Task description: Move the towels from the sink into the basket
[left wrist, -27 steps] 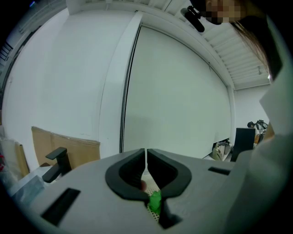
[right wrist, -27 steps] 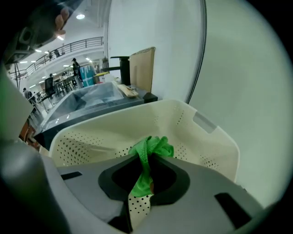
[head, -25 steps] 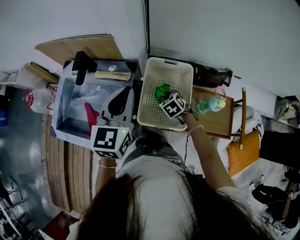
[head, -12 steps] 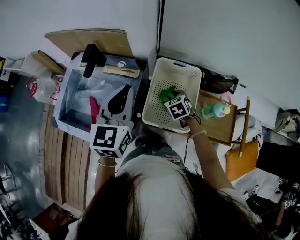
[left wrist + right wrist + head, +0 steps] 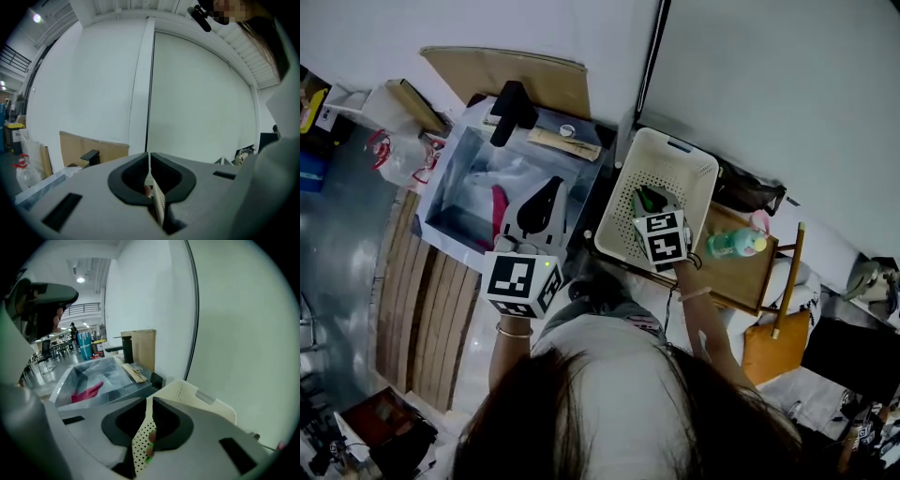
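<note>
- The sink (image 5: 453, 195) sits at about 10 o'clock in the head view. The cream perforated basket (image 5: 680, 173) stands just beside it, at its 3 o'clock.
- A pink towel (image 5: 498, 208) lies inside the sink near the middle. Some pale crumpled cloth (image 5: 502, 173) lies at the towel's 12 o'clock; whether that is a towel I cannot tell.
- A green towel (image 5: 645, 200) lies in the basket near its middle, partly covered by the right gripper (image 5: 660, 204).
- The right gripper hangs above the basket and points toward 12 o'clock, with its marker cube at its 6 o'clock.
- In its own view the right gripper's jaws have just been closing. They now meet at the tips with nothing clamped between them.
- Behind those tips, the slit shows the basket's dotted wall and a speck of green.
- The left gripper (image 5: 546, 187) is over the sink's 4 o'clock corner, and its view faces the white wall. Its jaws are together and hold nothing.
- A black faucet (image 5: 511, 111) stands at the sink's 12 o'clock, with a cardboard sheet (image 5: 516, 75) against the wall behind it.
- A green bottle (image 5: 733, 242) lies on a wooden stand (image 5: 741, 277) at the basket's 4 o'clock.
</note>
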`<state>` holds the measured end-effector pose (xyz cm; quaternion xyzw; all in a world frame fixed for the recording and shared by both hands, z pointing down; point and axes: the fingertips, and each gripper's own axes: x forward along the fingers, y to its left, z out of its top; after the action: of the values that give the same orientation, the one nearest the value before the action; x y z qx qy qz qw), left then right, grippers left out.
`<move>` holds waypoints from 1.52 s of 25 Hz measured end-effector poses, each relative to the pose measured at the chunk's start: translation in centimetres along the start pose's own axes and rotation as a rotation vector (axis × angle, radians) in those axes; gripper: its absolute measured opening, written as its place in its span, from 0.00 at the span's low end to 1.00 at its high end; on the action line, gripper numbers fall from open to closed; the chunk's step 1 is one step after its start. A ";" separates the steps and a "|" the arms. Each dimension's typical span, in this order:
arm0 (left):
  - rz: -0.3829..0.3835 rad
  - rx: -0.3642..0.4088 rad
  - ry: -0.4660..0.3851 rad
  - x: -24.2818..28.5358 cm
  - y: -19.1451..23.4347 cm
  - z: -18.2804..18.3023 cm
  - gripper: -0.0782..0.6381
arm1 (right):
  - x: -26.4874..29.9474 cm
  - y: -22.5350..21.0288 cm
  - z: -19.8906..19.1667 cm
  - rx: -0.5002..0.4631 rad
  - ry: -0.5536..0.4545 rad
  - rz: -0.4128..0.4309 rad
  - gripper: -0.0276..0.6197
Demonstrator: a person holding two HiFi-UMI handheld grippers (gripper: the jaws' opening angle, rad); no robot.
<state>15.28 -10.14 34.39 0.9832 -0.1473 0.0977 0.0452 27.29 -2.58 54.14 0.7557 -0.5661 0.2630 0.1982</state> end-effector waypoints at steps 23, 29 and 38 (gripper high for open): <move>0.332 -0.072 -0.071 -10.1 7.2 -0.3 0.14 | -0.6 13.3 7.7 -0.136 -0.111 0.324 0.09; 0.421 -0.099 -0.076 -13.3 8.7 -1.1 0.14 | 0.1 17.5 8.0 -0.208 -0.100 0.413 0.09; 0.533 -0.119 -0.079 -17.9 10.7 -2.2 0.14 | 1.1 23.5 8.3 -0.294 -0.090 0.523 0.09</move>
<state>-5.04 -15.01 33.47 0.9084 -0.4081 0.0587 0.0698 6.44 -14.90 48.39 0.5584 -0.7817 0.1866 0.2057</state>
